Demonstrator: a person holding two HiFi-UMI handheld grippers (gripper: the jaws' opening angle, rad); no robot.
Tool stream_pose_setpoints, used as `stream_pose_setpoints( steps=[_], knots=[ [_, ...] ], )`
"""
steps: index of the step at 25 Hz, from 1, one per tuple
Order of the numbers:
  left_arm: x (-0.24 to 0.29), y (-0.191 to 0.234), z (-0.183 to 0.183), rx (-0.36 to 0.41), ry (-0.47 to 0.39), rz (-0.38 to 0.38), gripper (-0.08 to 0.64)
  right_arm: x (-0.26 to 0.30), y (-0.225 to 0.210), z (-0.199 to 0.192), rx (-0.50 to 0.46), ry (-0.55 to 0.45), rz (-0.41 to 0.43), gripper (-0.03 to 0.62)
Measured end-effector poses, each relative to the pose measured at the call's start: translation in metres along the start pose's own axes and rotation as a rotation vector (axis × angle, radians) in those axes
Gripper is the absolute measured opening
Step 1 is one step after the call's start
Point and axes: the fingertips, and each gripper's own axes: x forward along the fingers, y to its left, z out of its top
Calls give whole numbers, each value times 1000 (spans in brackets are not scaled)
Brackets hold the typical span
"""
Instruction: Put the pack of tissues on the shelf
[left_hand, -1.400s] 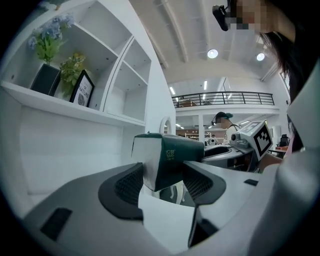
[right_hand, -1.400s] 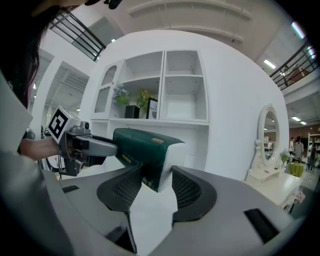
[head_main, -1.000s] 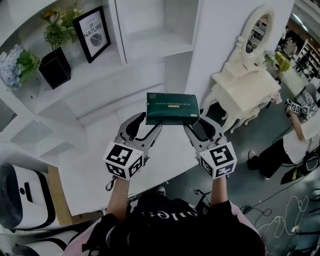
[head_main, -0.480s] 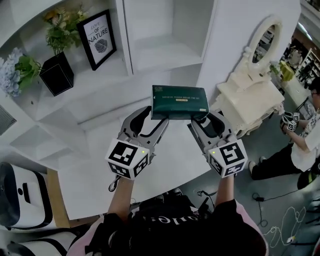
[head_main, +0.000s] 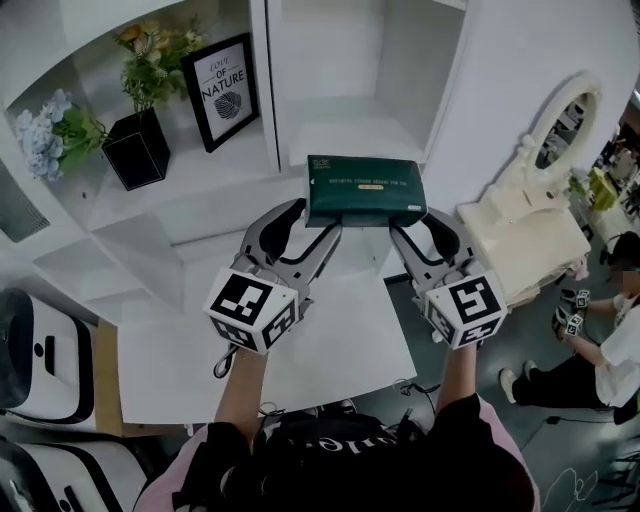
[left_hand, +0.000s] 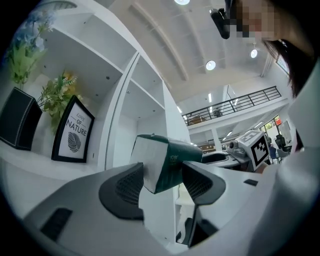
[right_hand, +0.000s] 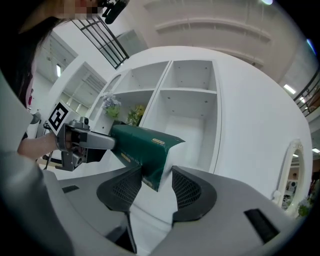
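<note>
A dark green pack of tissues (head_main: 365, 189) with white ends hangs in the air in front of the white shelf unit (head_main: 350, 125), level with its middle open compartment. My left gripper (head_main: 318, 228) is shut on the pack's left end (left_hand: 162, 167). At its right end (right_hand: 150, 160) my right gripper (head_main: 405, 230) is shut as well. Each gripper view shows the other gripper at the far end of the pack.
In the compartment to the left stand a framed "Love of Nature" print (head_main: 229, 90), a black pot with a plant (head_main: 140, 145) and pale blue flowers (head_main: 45, 135). A cream dressing table with an oval mirror (head_main: 540, 215) stands at the right. A person (head_main: 610, 340) crouches at far right.
Both grippers have carried the pack upward and closer to the shelf unit; the open compartment now lies right behind it. The grip on both ends is unchanged.
</note>
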Motion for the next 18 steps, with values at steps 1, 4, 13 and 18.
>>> stream_pose_setpoints(
  steps=[1,4,13,18],
  knots=[
    [4,2,3,1,-4,11,253,3,-5,2,4,-12,13,215],
    [17,5,12,15,-10,35,249,12,-20,7,23,-38,43,216],
    [55,25,16,14,-8,96,235,40,-55,11,28,-66,59,215],
    [69,37,12,62,11,165,222,57,-64,8,36,-70,61,215]
  ],
)
